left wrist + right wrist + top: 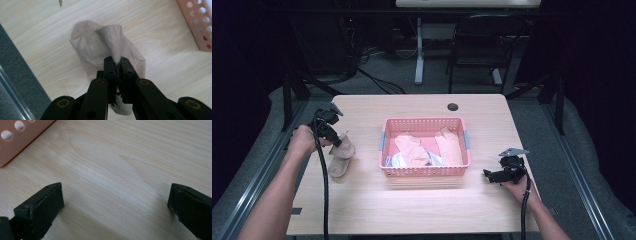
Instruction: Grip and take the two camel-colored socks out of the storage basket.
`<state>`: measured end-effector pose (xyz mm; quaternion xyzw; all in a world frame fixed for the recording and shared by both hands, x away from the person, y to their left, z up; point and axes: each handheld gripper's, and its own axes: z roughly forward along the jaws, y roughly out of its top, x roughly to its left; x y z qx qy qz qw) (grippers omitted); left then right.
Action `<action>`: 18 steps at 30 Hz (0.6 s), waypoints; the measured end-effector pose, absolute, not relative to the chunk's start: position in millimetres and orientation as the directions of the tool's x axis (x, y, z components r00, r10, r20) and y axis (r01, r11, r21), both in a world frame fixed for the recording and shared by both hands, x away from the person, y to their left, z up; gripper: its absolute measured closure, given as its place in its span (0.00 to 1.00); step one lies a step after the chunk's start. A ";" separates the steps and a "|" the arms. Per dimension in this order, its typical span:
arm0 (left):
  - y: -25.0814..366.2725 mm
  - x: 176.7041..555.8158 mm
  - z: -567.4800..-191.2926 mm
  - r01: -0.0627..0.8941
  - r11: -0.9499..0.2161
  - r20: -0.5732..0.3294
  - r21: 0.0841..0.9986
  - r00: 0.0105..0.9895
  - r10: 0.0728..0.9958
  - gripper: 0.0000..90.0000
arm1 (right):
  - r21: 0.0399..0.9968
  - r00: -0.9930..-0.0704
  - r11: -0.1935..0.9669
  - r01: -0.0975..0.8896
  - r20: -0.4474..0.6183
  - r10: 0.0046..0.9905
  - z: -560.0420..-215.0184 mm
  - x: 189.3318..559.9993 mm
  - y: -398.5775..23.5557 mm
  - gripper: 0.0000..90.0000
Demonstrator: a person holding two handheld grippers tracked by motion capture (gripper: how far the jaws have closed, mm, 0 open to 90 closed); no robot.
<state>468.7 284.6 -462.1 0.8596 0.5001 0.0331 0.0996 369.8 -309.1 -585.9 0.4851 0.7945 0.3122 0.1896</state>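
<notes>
High view: a pink basket (425, 170) holding peach socks (412, 148) sits mid-tabletop (422, 205); the left gripper (337, 142) meets a beige sock (342, 159) near the left edge, the right gripper (488, 175) near the right edge. Left gripper view: jaws pinched tight on a raised fold of the beige sock (100, 47). Right gripper view: jaws spread wide over bare wood (112, 170), basket corner (17, 140) at upper left.

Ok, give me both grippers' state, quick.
Left gripper: fingers shut on a pinched fold of the beige sock lying on the table.
Right gripper: open, holding nothing, over bare table beside the pink basket.
</notes>
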 end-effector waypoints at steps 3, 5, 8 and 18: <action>287.3 470.4 -476.3 0.869 -0.452 -0.049 0.201 0.470 0.881 0.95 | 0.681 -0.457 0.334 0.652 0.001 0.889 -586.0 369.8 -309.1 0.00; 288.5 472.2 -483.8 0.875 -0.444 -0.041 0.194 0.459 0.887 0.94 | 0.681 -0.457 0.334 0.652 0.001 0.889 -586.0 369.8 -309.1 0.00; 291.6 475.1 -491.0 0.893 -0.410 -0.053 0.186 0.426 0.903 0.90 | 0.681 -0.457 0.334 0.652 0.002 0.890 -586.0 369.8 -309.1 0.00; 293.8 466.8 -482.9 0.903 -0.368 -0.034 0.223 0.384 0.923 0.26 | 0.681 -0.458 0.334 0.651 0.001 0.889 -586.1 369.8 -309.1 0.00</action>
